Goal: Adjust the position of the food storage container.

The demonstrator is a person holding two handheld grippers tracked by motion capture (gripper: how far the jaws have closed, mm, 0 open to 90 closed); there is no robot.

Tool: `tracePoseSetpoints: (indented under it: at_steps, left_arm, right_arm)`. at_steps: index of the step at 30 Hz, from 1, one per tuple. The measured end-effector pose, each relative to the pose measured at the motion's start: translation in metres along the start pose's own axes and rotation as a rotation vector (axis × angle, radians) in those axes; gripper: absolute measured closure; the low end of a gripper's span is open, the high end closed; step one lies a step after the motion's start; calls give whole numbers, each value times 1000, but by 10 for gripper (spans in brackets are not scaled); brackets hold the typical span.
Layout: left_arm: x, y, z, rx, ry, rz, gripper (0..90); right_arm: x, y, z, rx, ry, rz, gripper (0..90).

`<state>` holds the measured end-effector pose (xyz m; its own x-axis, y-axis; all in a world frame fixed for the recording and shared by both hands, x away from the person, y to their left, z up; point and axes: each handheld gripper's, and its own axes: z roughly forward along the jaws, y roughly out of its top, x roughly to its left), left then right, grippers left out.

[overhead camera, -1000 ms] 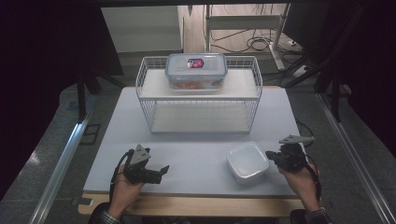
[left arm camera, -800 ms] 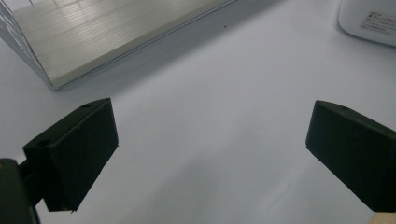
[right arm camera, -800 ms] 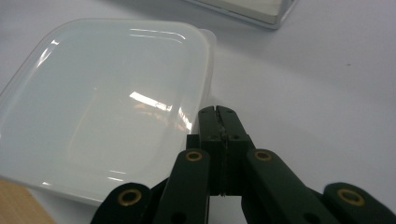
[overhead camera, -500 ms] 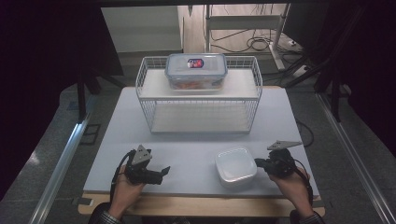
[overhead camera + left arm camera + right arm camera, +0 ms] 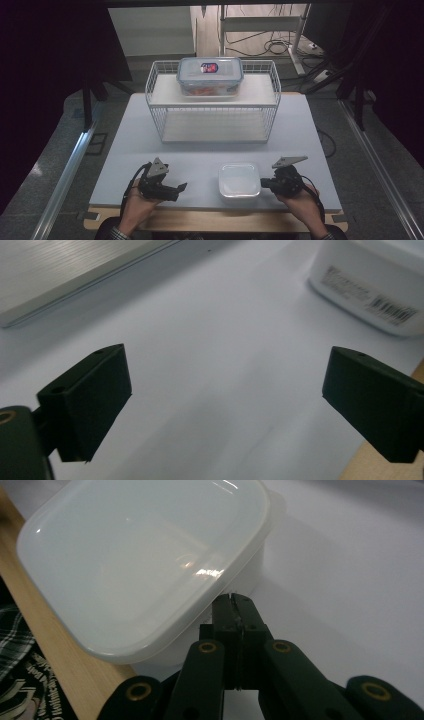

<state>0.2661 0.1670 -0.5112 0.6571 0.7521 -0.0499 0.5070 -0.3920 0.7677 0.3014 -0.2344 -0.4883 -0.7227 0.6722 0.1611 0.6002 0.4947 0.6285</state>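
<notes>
A: Where's the white tub (image 5: 239,180) rn?

B: Front of the table (image 5: 200,150), a bit right of center, near the front edge. It's lidded and sits flat. From the right gripper (image 5: 265,183) it lies at 9 o'clock in the high view, w/ the tips touching the tub's right side.

A: Is the right gripper grasping it?

B: The jaws are clenched tight together. In the right gripper view they meet w/ no gap, right against the rim of the tub (image 5: 145,565). I can't tell whether a thin lip is pinched between them or they just press on the wall. My guess is it's a push, not a grab.

A: And the left gripper?

B: The left gripper (image 5: 181,188) is released, w/ the jaws wide apart and nothing between them. They've just eased in a touch. The tub is at its 3 o'clock, apart from it. In the left gripper view the tub (image 5: 370,285) sits off toward 1 o'clock, w/ a label on its side.

A: Which hand is nearer?

B: The right, since it's touching. The left has bare table between. The tub is near square, so there's no real long axis.

A: Counts?

B: 2 grippers, 1 white tub, 1 wire rack (image 5: 212,107) at 12 o'clock, and 1 clear box (image 5: 210,75) w/ a clip lid on top of the rack.
</notes>
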Motion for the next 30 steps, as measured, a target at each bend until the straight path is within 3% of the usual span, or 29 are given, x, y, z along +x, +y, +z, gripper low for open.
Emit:
tracePoseSetpoints:
  at_steps: [3, 11, 14, 26, 30]
  left_arm:
    - [-6, 2, 1, 8, -4, 24, 129]
    - [-15, 6, 12, 60, -63, 59, 500]
    - [-17, 6, 15, 77, -65, 73, 561]
    - [-9, 3, 10, 82, -41, 62, 588]
    - [-7, 2, 7, 74, -27, 55, 555]
  right_arm:
    - [5, 2, 5, 2, 14, -7, 897]
    - [19, 13, 20, 6, 58, -32, 897]
    - [23, 18, 27, 5, 72, -49, 897]
    - [33, 33, 44, -9, 93, -67, 897]
    - [30, 32, 39, -15, 53, -89, 895]
